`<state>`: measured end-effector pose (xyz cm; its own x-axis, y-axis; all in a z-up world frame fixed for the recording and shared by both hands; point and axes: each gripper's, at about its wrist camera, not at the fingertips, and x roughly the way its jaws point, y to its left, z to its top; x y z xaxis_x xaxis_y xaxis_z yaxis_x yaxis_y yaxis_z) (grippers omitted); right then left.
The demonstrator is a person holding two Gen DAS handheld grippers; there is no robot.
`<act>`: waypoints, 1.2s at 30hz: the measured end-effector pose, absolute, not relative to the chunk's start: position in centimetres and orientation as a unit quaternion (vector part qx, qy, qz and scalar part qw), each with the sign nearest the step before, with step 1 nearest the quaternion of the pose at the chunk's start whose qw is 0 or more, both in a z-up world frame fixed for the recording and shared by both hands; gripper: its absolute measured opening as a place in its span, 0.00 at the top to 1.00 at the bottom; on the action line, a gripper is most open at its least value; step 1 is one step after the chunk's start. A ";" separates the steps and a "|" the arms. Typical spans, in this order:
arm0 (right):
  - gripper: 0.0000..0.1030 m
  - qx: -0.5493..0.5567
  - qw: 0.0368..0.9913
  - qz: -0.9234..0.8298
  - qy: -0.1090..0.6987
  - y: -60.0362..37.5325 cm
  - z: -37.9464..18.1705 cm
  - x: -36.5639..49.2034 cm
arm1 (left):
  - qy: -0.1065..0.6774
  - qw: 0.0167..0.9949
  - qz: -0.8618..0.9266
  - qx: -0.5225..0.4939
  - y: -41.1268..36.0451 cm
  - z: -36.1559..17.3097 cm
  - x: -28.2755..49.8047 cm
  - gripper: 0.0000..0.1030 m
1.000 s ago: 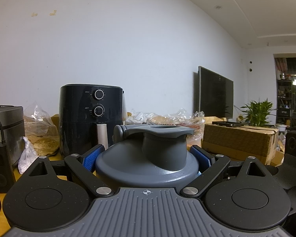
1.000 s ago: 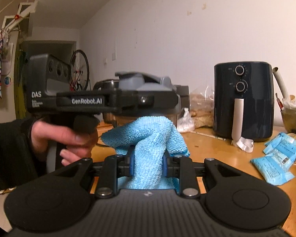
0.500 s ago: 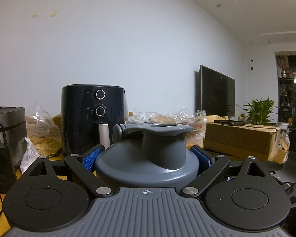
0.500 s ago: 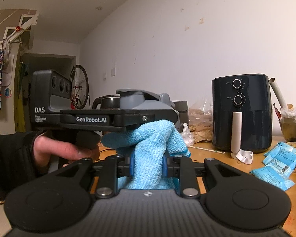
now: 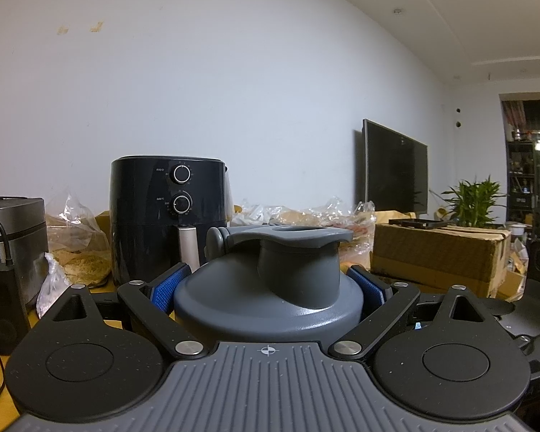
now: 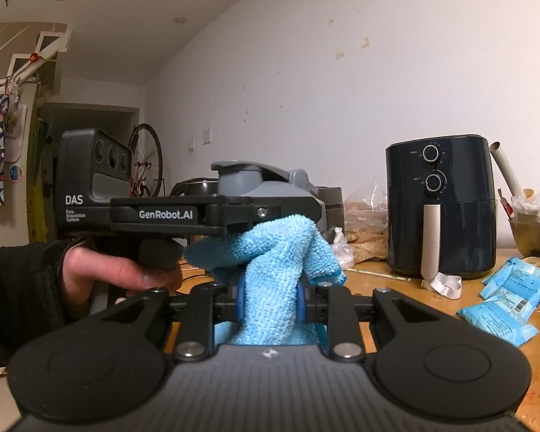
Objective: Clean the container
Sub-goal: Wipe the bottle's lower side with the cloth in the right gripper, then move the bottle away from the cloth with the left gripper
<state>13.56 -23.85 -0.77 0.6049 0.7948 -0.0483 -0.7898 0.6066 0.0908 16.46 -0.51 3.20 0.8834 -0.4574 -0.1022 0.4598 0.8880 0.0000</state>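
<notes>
A grey-lidded container point(image 5: 270, 298) with a raised spout and flip cap stands upright between the blue pads of my left gripper point(image 5: 269, 286), which is shut on it just under the lid. In the right wrist view the same container point(image 6: 266, 187) shows above the left gripper's black body, held by a hand point(image 6: 111, 273). My right gripper point(image 6: 269, 297) is shut on a light blue microfibre cloth point(image 6: 270, 262). The cloth's bunched top lies against the left gripper's fingers and the container's side below the lid. The container's lower body is hidden.
A black air fryer point(image 6: 441, 205) stands on the wooden table point(image 6: 385, 288) by the wall, with blue snack packets point(image 6: 500, 309) to its right. Plastic bags of food point(image 5: 79, 244), a cardboard box point(image 5: 435, 255), a dark screen point(image 5: 396, 165) and a plant point(image 5: 475, 201) stand behind.
The right wrist view has tilted upward a little, so the left gripper, container and air fryer sit lower in it. Both grips are unchanged.
</notes>
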 end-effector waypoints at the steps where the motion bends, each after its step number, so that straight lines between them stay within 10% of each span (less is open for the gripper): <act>1: 0.78 0.030 0.896 0.442 0.042 -23.9 -0.8 13.5 | 0.050 0.970 -0.236 0.012 -0.5 3.2 16.5 0.08; 36: 0.78 0.034 0.941 0.337 0.023 -25.8 -2.2 12.9 | 0.046 0.972 -0.232 0.007 -0.6 3.0 16.3 0.08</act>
